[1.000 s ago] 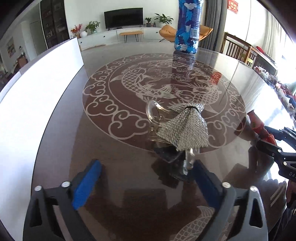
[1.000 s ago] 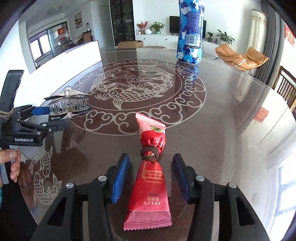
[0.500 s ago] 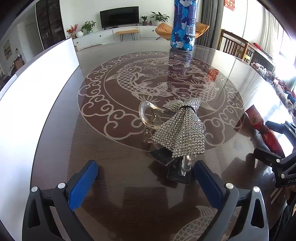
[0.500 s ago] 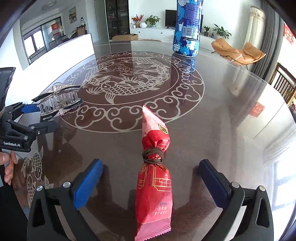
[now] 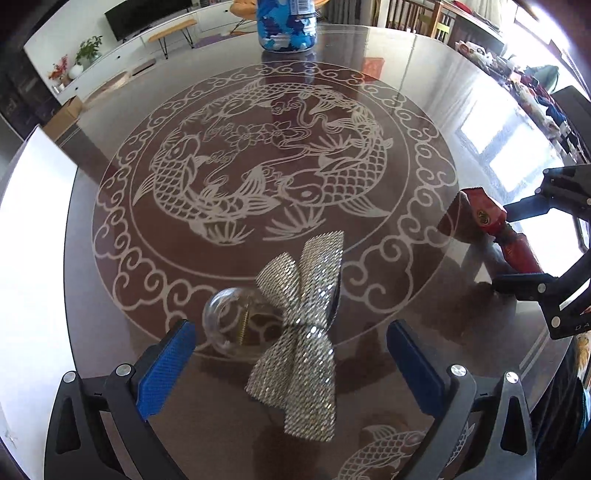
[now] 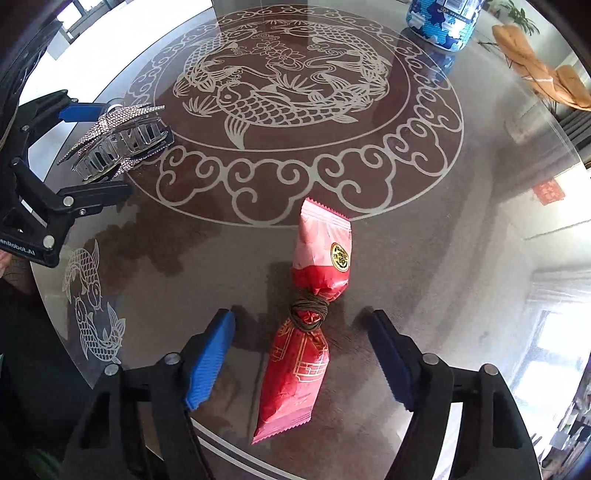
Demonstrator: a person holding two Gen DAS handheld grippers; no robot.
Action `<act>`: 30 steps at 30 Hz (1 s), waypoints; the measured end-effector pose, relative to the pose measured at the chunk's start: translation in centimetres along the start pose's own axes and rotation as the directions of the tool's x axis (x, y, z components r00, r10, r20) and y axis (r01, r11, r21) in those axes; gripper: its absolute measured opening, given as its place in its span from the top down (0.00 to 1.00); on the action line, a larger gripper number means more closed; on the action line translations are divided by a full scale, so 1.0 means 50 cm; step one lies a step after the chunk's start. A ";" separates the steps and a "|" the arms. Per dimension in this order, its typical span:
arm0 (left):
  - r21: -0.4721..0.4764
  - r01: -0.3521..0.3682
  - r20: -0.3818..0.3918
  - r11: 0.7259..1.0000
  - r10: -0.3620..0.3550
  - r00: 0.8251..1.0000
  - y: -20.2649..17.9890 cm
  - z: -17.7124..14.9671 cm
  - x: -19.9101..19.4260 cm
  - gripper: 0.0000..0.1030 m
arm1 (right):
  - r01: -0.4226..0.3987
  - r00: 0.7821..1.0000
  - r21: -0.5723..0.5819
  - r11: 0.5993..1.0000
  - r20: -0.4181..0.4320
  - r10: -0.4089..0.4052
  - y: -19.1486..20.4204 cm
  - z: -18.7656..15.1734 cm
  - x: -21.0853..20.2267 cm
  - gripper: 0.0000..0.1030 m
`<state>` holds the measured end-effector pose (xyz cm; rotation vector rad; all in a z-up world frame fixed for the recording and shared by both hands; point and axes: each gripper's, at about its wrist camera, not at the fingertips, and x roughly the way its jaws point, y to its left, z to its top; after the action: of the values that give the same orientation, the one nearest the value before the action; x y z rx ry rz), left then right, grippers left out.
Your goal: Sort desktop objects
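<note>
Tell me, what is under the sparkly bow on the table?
Under the sparkly bow is a clear plastic hair claw; its loop and metal spring show. The right wrist view shows its teeth. The table beneath is covered.

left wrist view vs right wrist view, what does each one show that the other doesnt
Only the left wrist view shows the TV and the clear round end of the hair clip.

Only the right wrist view shows the clip's teeth and the brown tie around the red packet.

Both show the rhinestone bow clip, red packet, blue can, and both open hand-held grippers.
</note>
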<state>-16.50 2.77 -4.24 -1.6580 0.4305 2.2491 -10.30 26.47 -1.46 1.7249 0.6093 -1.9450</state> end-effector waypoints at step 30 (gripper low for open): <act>-0.430 -0.016 0.347 0.903 0.182 0.920 0.425 -0.230 -0.423 0.52 | -0.128 0.943 -0.168 0.978 0.286 0.173 0.276 0.183 -0.264 0.81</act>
<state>-9.60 -22.78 13.90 -1.3320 -0.0781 2.8138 -7.73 10.65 12.38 1.3128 0.4806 -1.9480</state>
